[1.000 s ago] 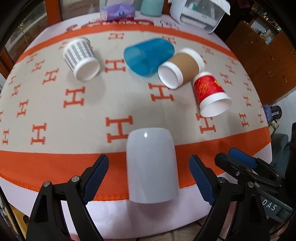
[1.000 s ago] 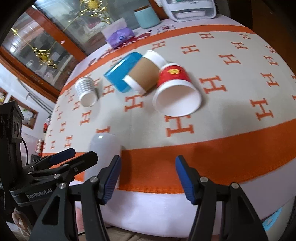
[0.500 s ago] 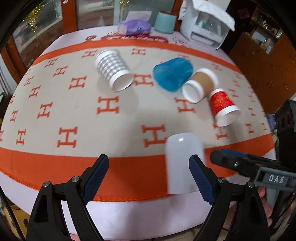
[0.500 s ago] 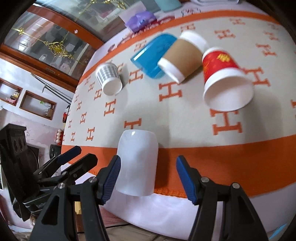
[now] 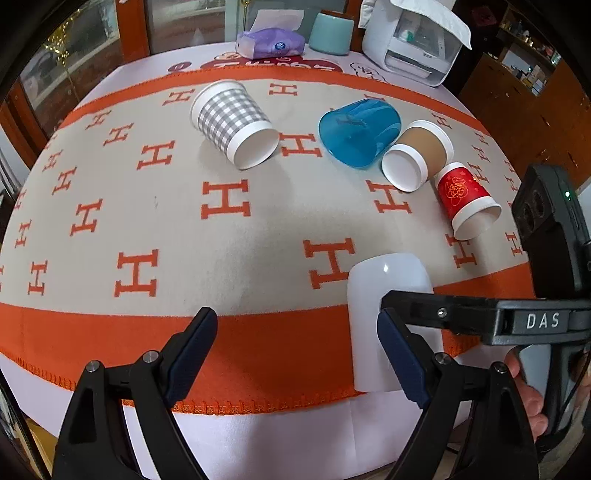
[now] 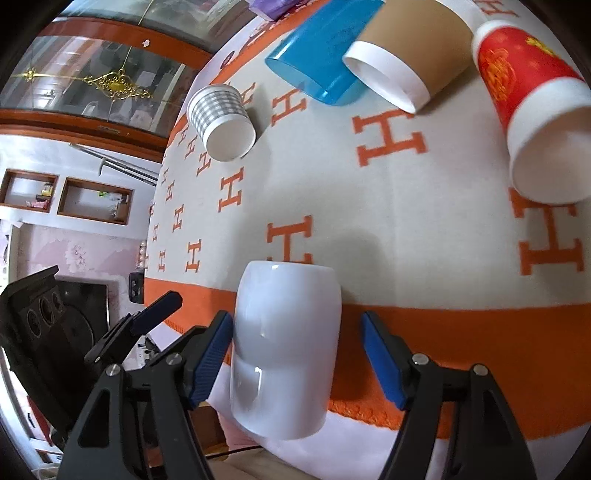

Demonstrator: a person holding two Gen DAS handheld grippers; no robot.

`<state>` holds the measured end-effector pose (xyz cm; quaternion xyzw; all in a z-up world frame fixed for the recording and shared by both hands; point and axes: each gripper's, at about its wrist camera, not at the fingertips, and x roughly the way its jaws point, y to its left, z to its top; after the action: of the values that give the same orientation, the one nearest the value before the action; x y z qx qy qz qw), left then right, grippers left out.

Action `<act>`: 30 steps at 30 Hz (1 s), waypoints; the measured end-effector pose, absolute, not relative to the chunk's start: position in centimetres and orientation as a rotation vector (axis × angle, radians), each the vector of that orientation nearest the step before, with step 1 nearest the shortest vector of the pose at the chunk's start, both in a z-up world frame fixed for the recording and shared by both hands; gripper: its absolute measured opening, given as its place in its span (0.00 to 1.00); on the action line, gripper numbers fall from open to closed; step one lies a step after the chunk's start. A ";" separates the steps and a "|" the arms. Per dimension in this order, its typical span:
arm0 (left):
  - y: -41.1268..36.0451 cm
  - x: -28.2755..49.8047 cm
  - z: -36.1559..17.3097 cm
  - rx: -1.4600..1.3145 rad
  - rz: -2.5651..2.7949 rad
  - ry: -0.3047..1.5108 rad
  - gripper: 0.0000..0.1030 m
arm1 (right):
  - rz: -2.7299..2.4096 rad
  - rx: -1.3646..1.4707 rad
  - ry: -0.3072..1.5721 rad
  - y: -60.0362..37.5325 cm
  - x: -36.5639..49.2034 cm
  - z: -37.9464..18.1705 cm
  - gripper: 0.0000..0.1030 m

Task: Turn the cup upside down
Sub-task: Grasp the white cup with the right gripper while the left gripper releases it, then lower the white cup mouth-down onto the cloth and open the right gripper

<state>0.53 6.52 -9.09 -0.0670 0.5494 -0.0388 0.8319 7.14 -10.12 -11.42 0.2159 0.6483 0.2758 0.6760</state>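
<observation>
A plain white cup [image 6: 286, 343] lies on its side at the near edge of the table, also in the left wrist view [image 5: 391, 314]. My right gripper [image 6: 297, 363] is open with its fingers on either side of the cup, the left pad close to its wall. My left gripper [image 5: 299, 358] is open and empty, to the left of the cup. The right gripper's finger [image 5: 439, 314] crosses in front of the cup in the left wrist view.
Other cups lie on their sides on the orange-and-beige cloth [image 5: 221, 240]: a grey checked one [image 5: 232, 122], a blue one [image 5: 360, 134], a brown one [image 5: 419, 153], a red one [image 5: 467, 199]. A tissue pack [image 5: 269, 42], teal cup [image 5: 330, 33] and white machine [image 5: 413, 40] stand at the back.
My right gripper has moved in over the white cup, which now lies between its fingers. My left gripper has drawn off to the left of the cup.
</observation>
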 end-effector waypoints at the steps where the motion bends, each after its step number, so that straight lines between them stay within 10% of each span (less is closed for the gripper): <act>1: 6.6 0.5 -9.2 -0.145 -0.081 1.168 0.85 | 0.635 0.479 1.451 -9.9 7.1 -11.3 0.64; 30: 9.1 0.5 -7.5 -0.233 0.072 1.037 0.85 | 0.560 0.124 0.816 -9.3 6.0 -5.6 0.57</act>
<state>0.52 9.08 -7.47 -0.1111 0.4943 0.0343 0.8615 5.97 -9.27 -5.58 0.0595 0.3911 0.2688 0.8782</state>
